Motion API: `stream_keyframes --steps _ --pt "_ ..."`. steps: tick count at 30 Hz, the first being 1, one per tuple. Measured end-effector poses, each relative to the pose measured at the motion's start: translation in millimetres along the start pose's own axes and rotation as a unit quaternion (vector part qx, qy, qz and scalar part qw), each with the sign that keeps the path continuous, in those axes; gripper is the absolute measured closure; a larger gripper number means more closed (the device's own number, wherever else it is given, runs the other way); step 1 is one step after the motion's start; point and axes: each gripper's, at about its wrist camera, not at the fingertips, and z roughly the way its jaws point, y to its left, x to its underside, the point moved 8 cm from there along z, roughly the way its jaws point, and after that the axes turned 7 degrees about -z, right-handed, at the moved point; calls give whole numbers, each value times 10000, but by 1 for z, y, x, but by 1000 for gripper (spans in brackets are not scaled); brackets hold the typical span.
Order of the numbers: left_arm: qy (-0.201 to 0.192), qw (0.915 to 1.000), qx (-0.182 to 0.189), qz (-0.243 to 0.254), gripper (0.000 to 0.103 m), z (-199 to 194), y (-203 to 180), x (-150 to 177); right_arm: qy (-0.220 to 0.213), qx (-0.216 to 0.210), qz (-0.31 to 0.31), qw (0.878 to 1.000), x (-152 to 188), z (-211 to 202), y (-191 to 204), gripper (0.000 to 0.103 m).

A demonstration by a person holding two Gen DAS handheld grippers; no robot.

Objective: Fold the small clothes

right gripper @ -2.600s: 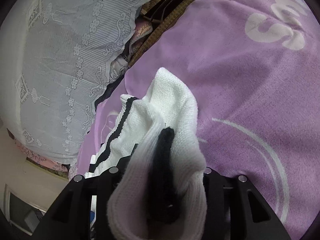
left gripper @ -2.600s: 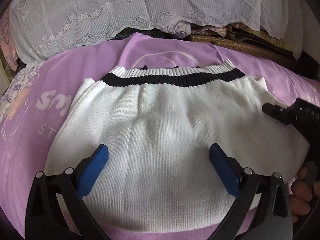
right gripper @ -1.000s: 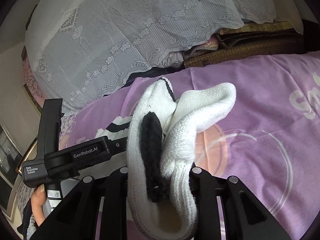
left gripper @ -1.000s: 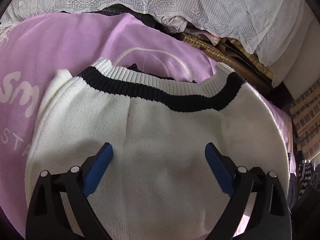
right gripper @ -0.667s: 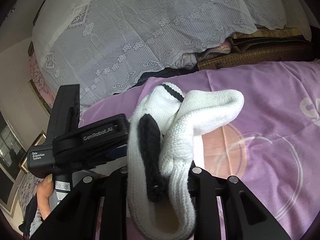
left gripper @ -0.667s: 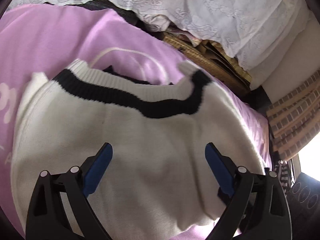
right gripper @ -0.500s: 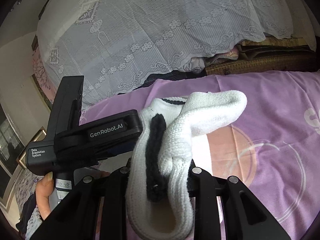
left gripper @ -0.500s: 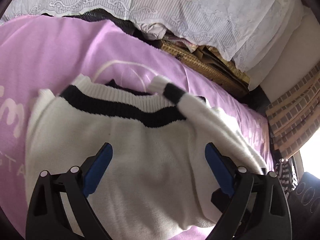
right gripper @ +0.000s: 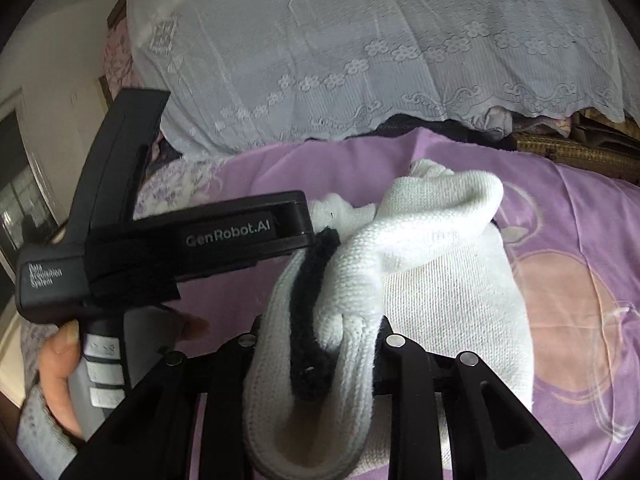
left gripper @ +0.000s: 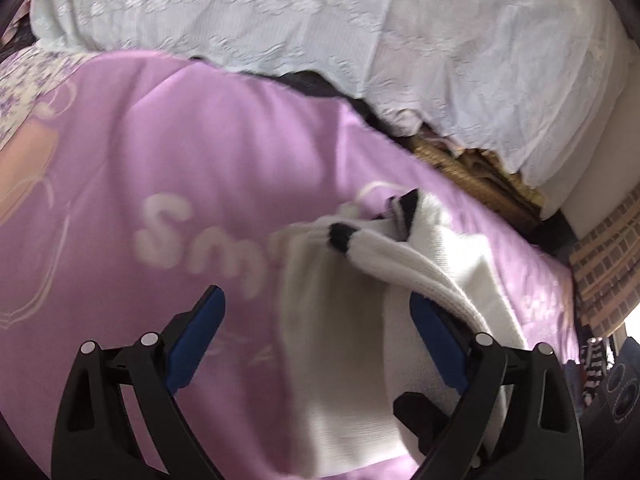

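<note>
Your right claw [right gripper: 320, 344] is clamped on a thick bunch of the white knit sweater [right gripper: 452, 304], with the black trim stripe [right gripper: 312, 312] caught in the bite. The cloth bulges out over both sides of the jaws, so the grip looks to be on several layers at once. If one layer creeps out as you carry it across, the sleeve end will drop short and the fold will land crooked.

Your left claw [left gripper: 316, 336] hangs wide apart and holds nothing. Its right blue pad [left gripper: 436, 344] sits at the sweater's folded body, with the raised sleeve [left gripper: 400, 264] draped just over it. Move that claw carelessly and the pad could snag the sleeve or drag the layer already laid down.

In the right wrist view, the left gripper's body [right gripper: 192, 240] lies very close to the lifted bunch. The two tools could knock together there if you swing the right claw further toward it.

The sweater itself lies on the purple bedsheet [left gripper: 200, 160], toward the bed's right side, with the far edge and the lace-covered pile [left gripper: 360, 40] beyond. The knit is soft and stretchy. Pull too hard and the whole garment will slide over the sheet instead of folding, since nothing pins it down.

The left view is blurred, so exact contact there is hard to judge.
</note>
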Motion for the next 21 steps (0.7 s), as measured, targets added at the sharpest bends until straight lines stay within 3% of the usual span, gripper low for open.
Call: stream_keyframes --steps 2,5,7,10,14,18,21 --pt "107 9996 -76 -265 12 12 28 6 357 113 -331 9987 20 21 11 67" --pt "297 9973 124 -659 12 23 46 9 356 374 -1079 9928 30 29 28 54" --pt "176 9980 174 -587 12 14 43 3 418 286 -1287 9904 33 30 37 36" --pt "-31 9993 -212 -291 12 2 43 2 370 233 -1465 9882 36 18 40 35" --pt "-183 9978 -627 65 12 -13 41 2 84 -301 -1602 9866 43 -26 37 35" --pt "-278 9966 -400 668 12 -33 14 6 -305 -391 -1444 9883 47 -69 6 33" --pt "-410 9931 -200 1079 6 -44 -12 14 -526 -172 -766 9955 43 -81 -37 33"
